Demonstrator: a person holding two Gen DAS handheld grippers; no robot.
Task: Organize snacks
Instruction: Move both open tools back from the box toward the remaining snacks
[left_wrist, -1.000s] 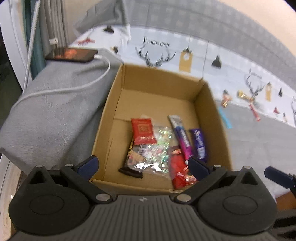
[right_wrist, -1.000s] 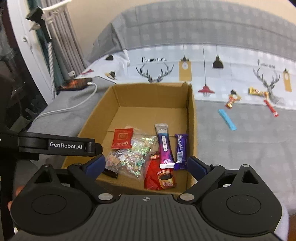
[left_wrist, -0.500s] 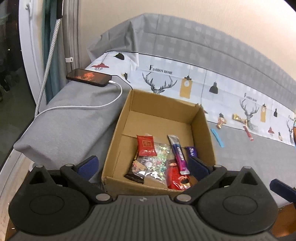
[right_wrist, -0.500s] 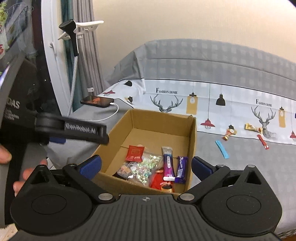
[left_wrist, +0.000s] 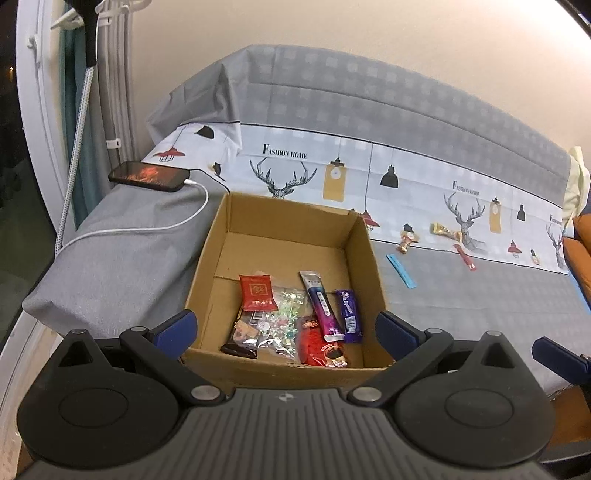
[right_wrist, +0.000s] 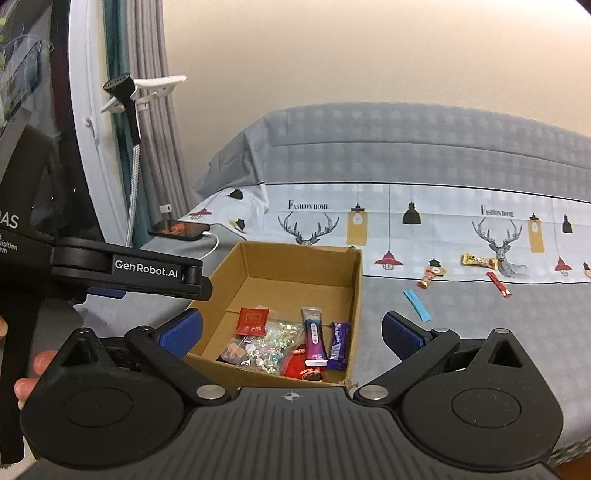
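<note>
An open cardboard box stands on the grey bed. In it lie a red packet, a clear bag of candies, a purple stick pack, a purple bar and a red pouch. On the bed to the right lie a blue stick, a red stick, a gold bar and a small wrapped candy. My left gripper and right gripper are both open and empty, held back from the box's near side.
A phone on a white charging cable lies at the bed's left end. Curtains and a window frame stand on the left. The left gripper's body fills the left of the right wrist view. An orange cushion is at far right.
Both grippers have pulled back and up from the box, so it looks smaller and more of the bed and wall shows. Jaws stay open. The snacks have not moved.
</note>
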